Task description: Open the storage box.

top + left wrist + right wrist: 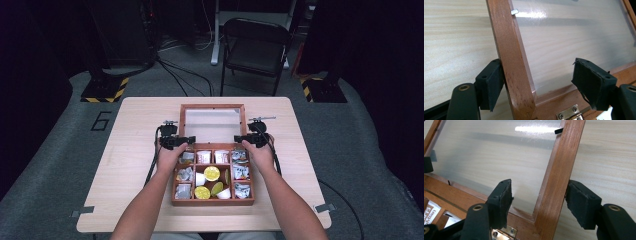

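Wooden box [213,201] sits near the tabletop's [135,130] front edge, its compartments full of packets and cups. Behind it the glass lid [212,124] lies open. Left gripper [537,82] and right gripper [539,202] straddle the lid's side rails, jaws wide, not clamped.

The wooden compartment box [213,200] sits mid-table with its glazed lid [213,107] thrown open behind it, blocking the middle of the light wood table [130,125]. Bare tabletop runs wide on both sides of the box and along the far edge beyond the lid. The left gripper [537,83] straddles the lid's side rail [511,62]: one pad touches the rail's outer face, the other stands well off over the pane. The right gripper [540,203] brackets the opposite rail [556,182] with a small gap at each pad. Packets and cups crowd the box's compartments.
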### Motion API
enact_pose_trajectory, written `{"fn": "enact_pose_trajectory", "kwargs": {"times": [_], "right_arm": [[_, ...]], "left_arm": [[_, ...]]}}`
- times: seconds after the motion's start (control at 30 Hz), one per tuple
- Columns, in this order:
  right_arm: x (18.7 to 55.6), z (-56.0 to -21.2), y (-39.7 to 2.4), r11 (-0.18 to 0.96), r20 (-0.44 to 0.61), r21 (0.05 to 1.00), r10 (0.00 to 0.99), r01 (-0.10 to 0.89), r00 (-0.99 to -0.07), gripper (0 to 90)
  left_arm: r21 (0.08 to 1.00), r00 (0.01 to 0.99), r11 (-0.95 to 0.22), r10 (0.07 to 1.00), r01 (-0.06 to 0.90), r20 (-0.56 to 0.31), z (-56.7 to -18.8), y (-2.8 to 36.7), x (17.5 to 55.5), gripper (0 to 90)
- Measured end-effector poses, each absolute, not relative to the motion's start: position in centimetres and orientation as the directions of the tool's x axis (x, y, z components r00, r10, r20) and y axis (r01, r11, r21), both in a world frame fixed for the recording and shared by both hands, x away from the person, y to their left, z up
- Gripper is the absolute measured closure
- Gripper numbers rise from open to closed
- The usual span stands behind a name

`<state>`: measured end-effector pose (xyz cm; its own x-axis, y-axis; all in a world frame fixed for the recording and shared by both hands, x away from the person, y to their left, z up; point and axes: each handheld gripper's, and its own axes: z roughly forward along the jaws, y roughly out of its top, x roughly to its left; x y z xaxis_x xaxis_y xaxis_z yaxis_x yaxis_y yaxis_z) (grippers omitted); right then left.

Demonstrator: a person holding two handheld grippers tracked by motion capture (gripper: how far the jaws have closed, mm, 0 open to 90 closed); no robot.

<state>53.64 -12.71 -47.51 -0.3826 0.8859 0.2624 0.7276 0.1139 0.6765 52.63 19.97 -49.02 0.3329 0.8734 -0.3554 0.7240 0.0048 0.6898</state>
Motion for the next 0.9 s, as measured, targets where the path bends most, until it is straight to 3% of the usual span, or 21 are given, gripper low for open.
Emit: {"fn": "enact_pose_trajectory", "kwargs": {"times": [0.9], "right_arm": [[53.89, -47.97, -12.99, 0.074, 0.319, 0.645, 0.878, 0.761, -0.356, 37.4]], "left_arm": [[0.666, 0.329, 0.011, 0.864, 0.746, -0.382, -49.33, 20.22, 52.85, 25.4]]}}
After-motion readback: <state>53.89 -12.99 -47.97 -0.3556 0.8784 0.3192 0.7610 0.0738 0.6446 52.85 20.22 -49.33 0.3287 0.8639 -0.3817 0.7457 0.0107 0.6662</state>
